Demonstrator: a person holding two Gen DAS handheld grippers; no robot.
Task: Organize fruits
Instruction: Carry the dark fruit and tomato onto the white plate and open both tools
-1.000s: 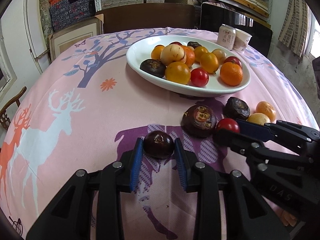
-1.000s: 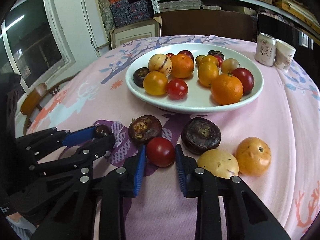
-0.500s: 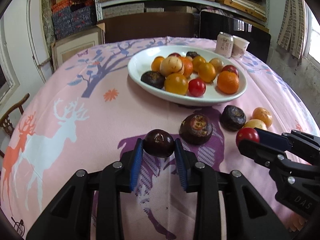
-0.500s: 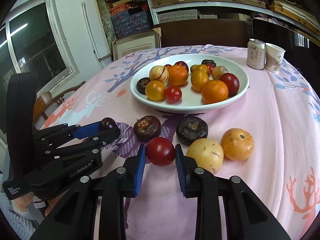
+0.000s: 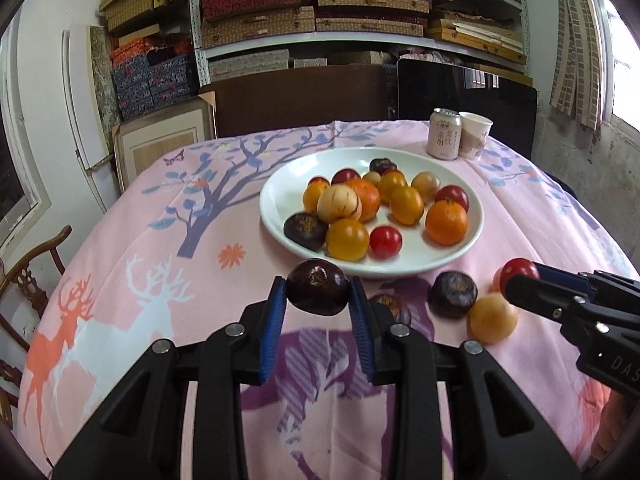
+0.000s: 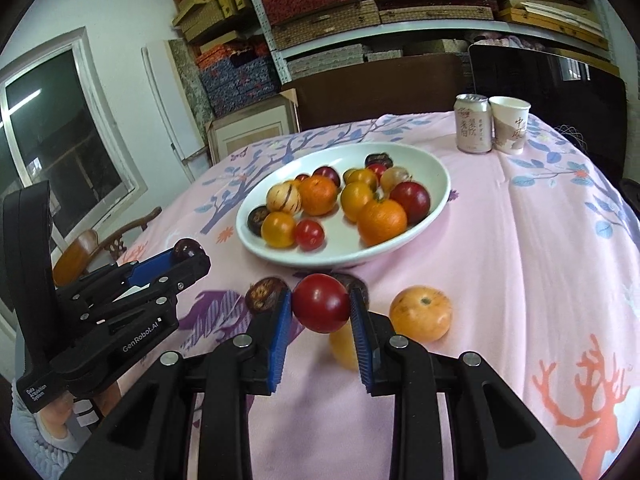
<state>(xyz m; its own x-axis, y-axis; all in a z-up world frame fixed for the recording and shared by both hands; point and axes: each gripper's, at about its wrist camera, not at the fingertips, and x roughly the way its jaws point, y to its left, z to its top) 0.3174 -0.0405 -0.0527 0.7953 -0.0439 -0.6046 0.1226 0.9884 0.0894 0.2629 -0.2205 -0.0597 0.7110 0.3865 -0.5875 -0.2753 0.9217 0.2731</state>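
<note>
Dark fruit sits clamped in the left tongs; red tomato clamped in the right tongs.

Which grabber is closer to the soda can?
Right. The right gripper, holding the red tomato, is on the soda can side; the left gripper, holding the dark fruit, is farther across.

Over the last 1 s both grippers have risen off the pink tablecloth with their fruit. The left gripper has lifted its dark purple fruit, which sat on the cloth before and now hangs in front of the near rim of the white plate. The right gripper has carried its red tomato up from beside the yellow fruit, which is now below it.
</note>
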